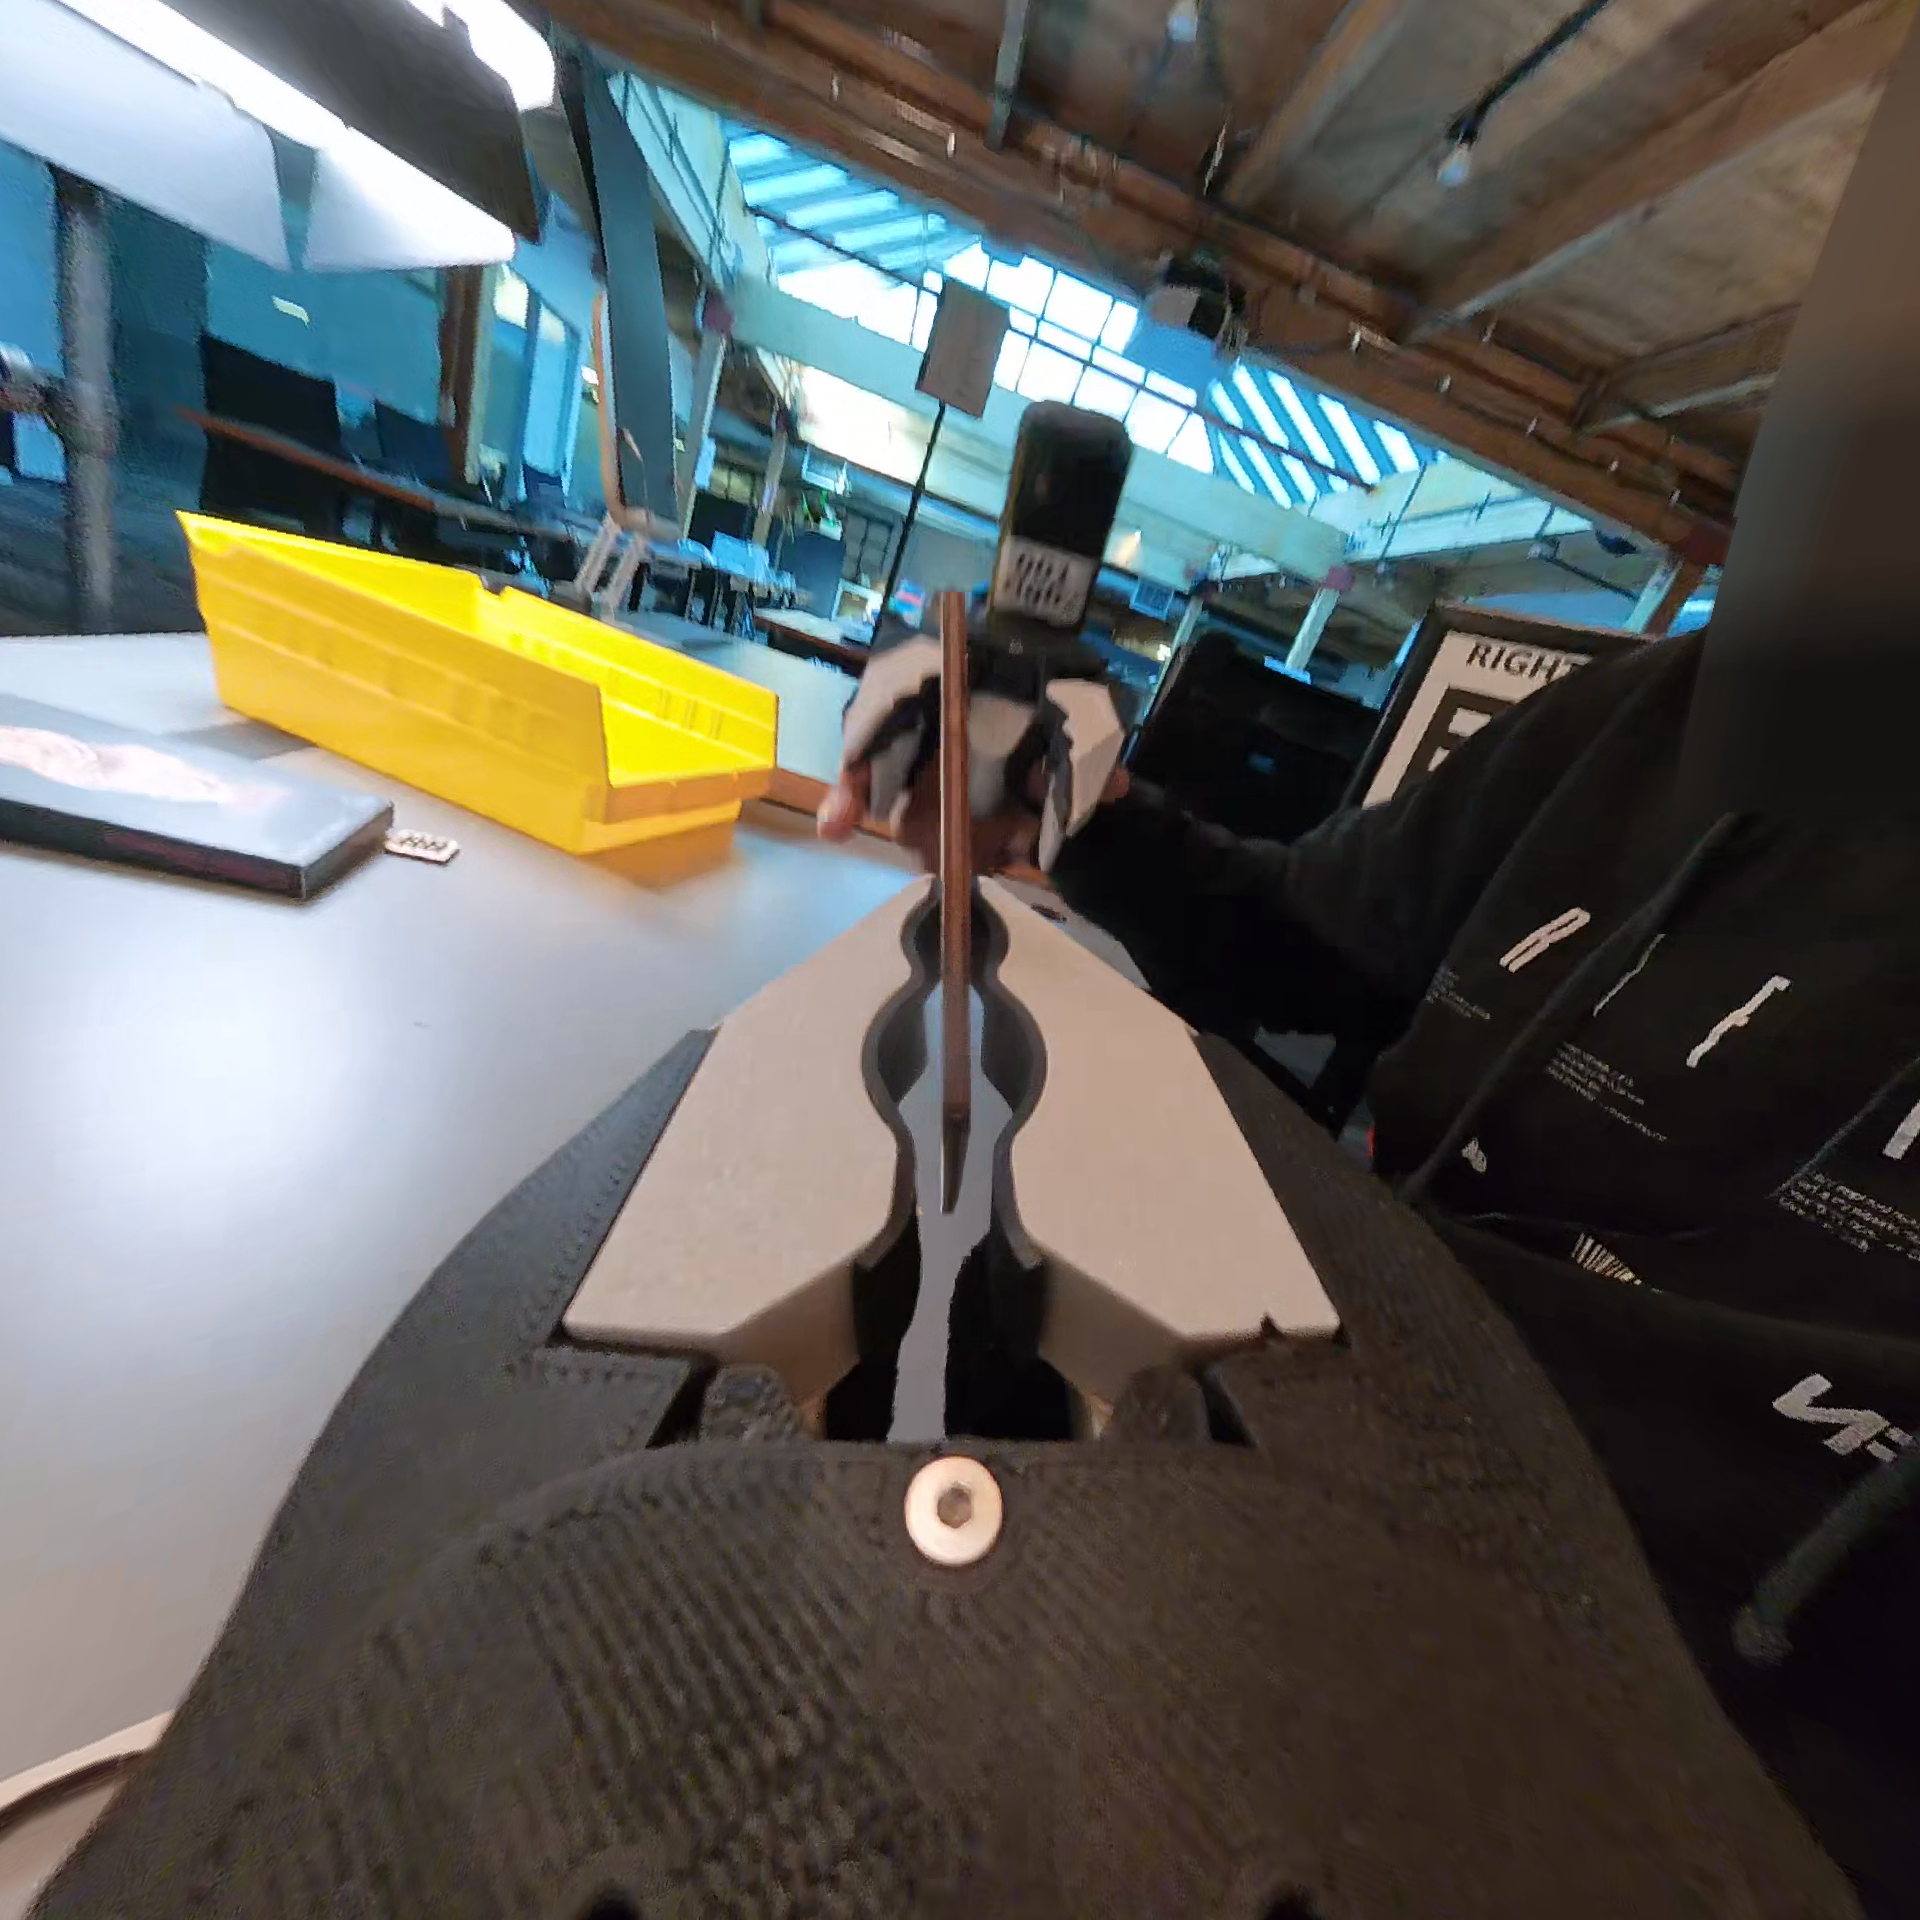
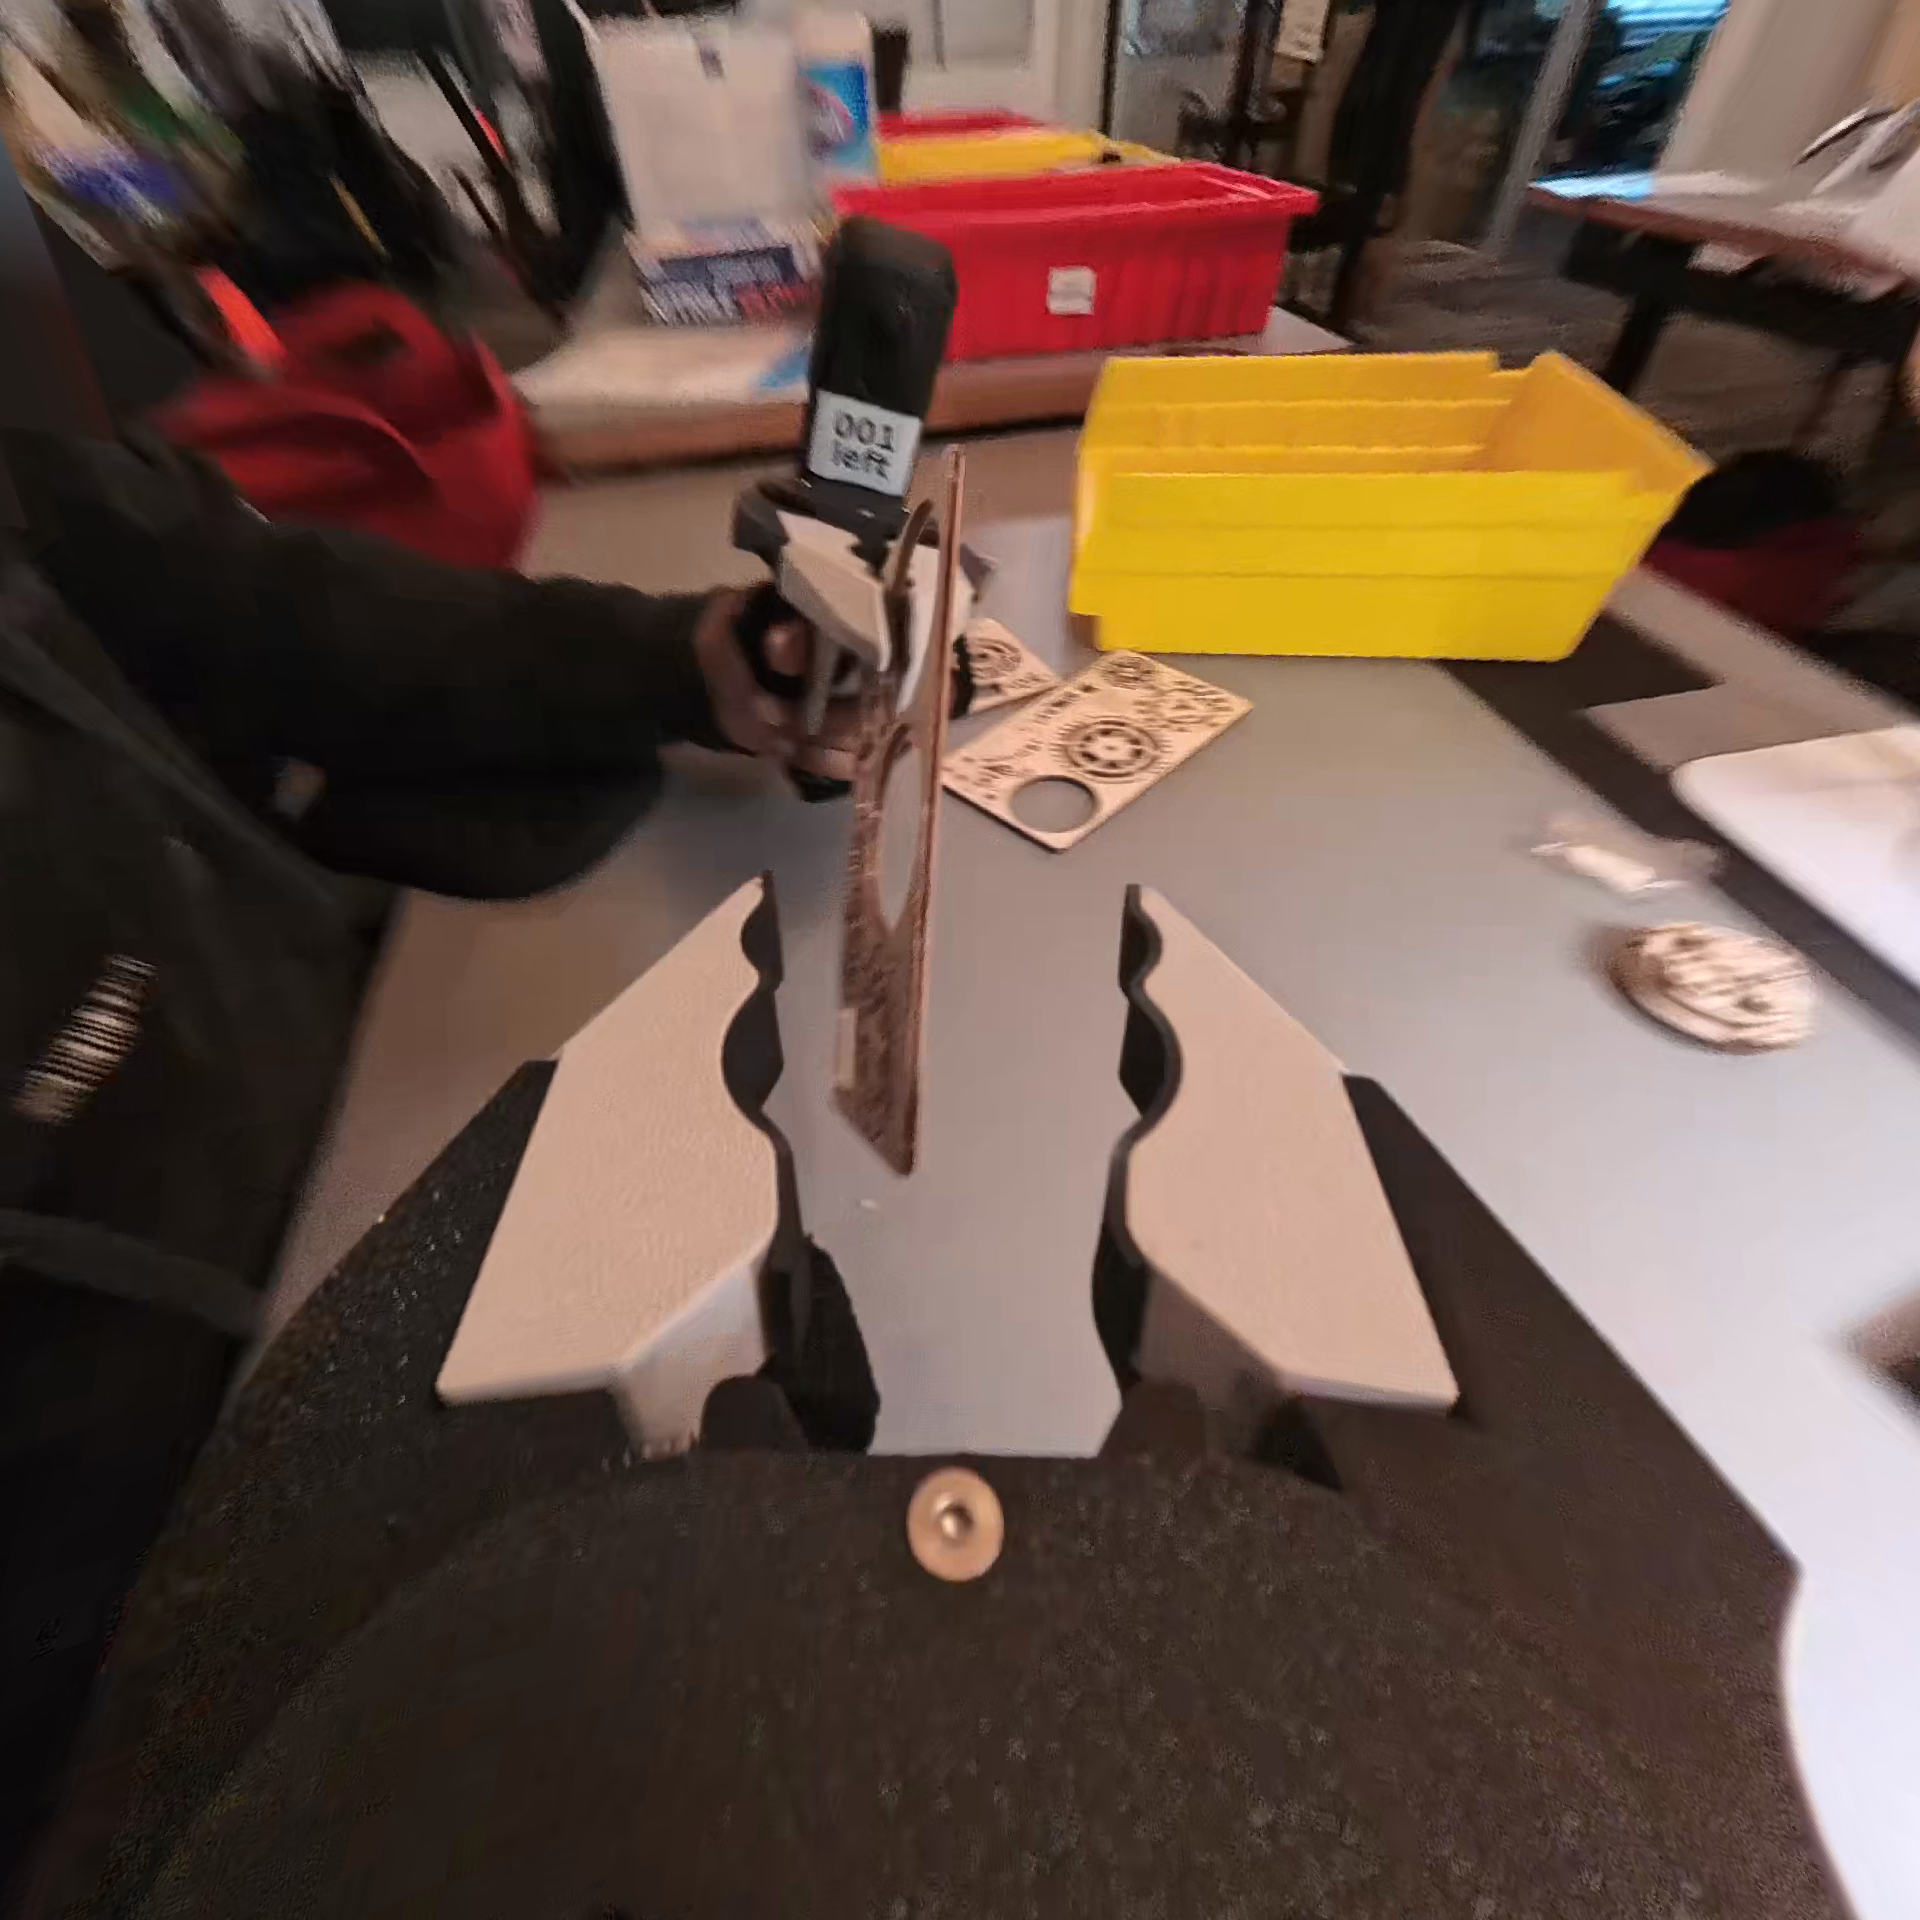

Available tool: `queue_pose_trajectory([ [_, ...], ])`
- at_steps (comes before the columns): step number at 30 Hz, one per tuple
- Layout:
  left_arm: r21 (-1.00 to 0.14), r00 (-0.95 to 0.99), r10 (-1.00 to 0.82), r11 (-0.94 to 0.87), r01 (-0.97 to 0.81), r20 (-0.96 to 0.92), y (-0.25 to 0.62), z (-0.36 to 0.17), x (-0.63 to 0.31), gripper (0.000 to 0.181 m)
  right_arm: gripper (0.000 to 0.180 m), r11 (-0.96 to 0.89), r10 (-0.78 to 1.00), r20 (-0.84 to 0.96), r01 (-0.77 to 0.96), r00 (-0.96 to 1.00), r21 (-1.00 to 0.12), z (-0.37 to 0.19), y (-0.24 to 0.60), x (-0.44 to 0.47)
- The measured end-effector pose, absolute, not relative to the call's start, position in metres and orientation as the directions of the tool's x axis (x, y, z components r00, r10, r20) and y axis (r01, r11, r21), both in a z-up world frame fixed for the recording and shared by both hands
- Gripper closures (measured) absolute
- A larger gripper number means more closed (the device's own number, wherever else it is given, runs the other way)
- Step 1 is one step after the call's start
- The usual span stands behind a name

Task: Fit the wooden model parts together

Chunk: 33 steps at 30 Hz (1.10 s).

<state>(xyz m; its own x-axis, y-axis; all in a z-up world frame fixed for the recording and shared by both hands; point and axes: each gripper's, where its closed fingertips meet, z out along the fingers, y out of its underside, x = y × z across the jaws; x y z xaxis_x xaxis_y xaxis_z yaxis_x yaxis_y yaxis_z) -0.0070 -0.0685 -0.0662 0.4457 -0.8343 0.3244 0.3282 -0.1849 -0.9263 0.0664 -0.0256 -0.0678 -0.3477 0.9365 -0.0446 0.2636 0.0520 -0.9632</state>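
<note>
While the left gripper [image 1: 951, 914] clamps a thin wooden sheet [image 1: 954, 831] edge-on and upright above the grey table [image 1: 312, 1091], the right gripper [image 2: 951, 904] hangs with its fingers spread apart, the sheet's lower end between them but touching neither. Behind, a yellow bin [image 2: 1351, 540] sits on the table, its inside hidden from both views; a red bin [image 2: 1091, 260] stands farther back. More punched wooden sheets [image 2: 1091, 748] lie flat near the yellow bin, and a round wooden piece [image 2: 1709, 987] rests to the right, blurred. A dark flat box [image 1: 177, 800] lies at the left view's edge, cut off.
</note>
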Motion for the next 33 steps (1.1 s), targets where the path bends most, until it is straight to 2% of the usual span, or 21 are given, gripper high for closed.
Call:
queue_pose_trajectory([
  [3,-0.911,0.436,-0.844,-0.138,0.388,0.314,-0.068,-0.055,-0.015,0.181,0.119,-0.101,0.900,-0.215,0.297,-0.381,-0.949,-0.096,-0.033,0.063],
  [4,-0.905,0.429,-0.848,-0.125,0.407,0.310,-0.067,-0.051,-0.016,0.181,0.125,-0.131,0.884,-0.253,0.311,-0.393,-0.941,-0.105,-0.039,0.059],
  [5,-0.900,0.430,-0.850,-0.110,0.421,0.305,-0.066,-0.047,-0.017,0.181,0.144,-0.157,0.873,-0.277,0.307,-0.402,-0.939,-0.111,-0.045,0.054],
  [6,-0.897,0.453,-0.837,-0.094,0.432,0.306,-0.062,-0.045,-0.020,0.180,0.175,-0.161,0.881,-0.266,0.280,-0.391,-0.946,-0.110,-0.046,0.049],
  [8,-0.884,0.568,-0.746,-0.059,0.463,0.347,-0.044,-0.043,-0.042,0.163,0.179,-0.117,0.913,-0.175,0.174,-0.368,-0.978,-0.093,-0.042,0.044],
  [9,-0.870,0.616,-0.688,-0.044,0.491,0.383,-0.037,-0.042,-0.058,0.143,0.179,-0.079,0.937,-0.120,0.136,-0.329,-0.988,-0.082,-0.034,0.043],
  [11,-0.829,0.646,-0.600,-0.055,0.556,0.473,-0.029,-0.041,-0.085,0.116,0.179,0.099,0.984,0.091,0.047,-0.153,-0.994,-0.062,-0.010,0.042],
  [12,-0.812,0.635,-0.583,-0.073,0.580,0.506,-0.029,-0.042,-0.089,0.113,0.179,0.237,0.971,0.236,0.036,-0.039,-0.971,-0.055,0.001,0.043],
  [15,-0.756,0.507,-0.642,-0.179,0.630,0.575,-0.033,-0.043,-0.060,0.115,0.179,0.649,0.727,0.656,0.108,0.204,-0.753,-0.050,0.012,0.045],
  [18,-0.686,0.321,-0.690,-0.347,0.640,0.649,-0.033,-0.052,-0.012,0.113,0.180,0.911,0.282,0.933,0.242,0.224,-0.333,-0.069,-0.001,0.034],
  [19,-0.657,0.284,-0.680,-0.383,0.649,0.677,-0.031,-0.056,-0.004,0.117,0.179,0.933,0.220,0.952,0.240,0.211,-0.269,-0.077,-0.007,0.031],
  [22,-0.565,0.211,-0.624,-0.446,0.694,0.752,-0.024,-0.073,-0.002,0.144,0.179,0.956,0.162,0.973,0.218,0.166,-0.196,-0.093,-0.017,0.025],
  [24,-0.545,0.198,-0.610,-0.458,0.702,0.768,-0.025,-0.081,-0.006,0.168,0.178,0.952,0.170,0.974,0.229,0.152,-0.202,-0.097,-0.016,0.024],
  [25,-0.551,0.203,-0.608,-0.463,0.695,0.767,-0.026,-0.083,-0.006,0.175,0.176,0.951,0.169,0.973,0.235,0.154,-0.203,-0.097,-0.015,0.024],
  [27,-0.584,0.238,-0.616,-0.451,0.675,0.751,-0.027,-0.084,-0.005,0.177,0.175,0.948,0.185,0.968,0.231,0.169,-0.221,-0.095,-0.014,0.025],
  [29,-0.617,0.277,-0.628,-0.421,0.665,0.727,-0.027,-0.082,-0.010,0.181,0.161,0.934,0.242,0.955,0.226,0.173,-0.277,-0.093,-0.013,0.026],
  [31,-0.646,0.313,-0.638,-0.390,0.656,0.704,-0.028,-0.080,-0.019,0.181,0.144,0.890,0.390,0.909,0.195,0.144,-0.413,-0.094,-0.012,0.027],
  [33,-0.681,0.364,-0.636,-0.366,0.635,0.680,-0.028,-0.081,-0.030,0.181,0.128,0.771,0.615,0.782,0.126,0.105,-0.624,-0.091,-0.009,0.032],
])
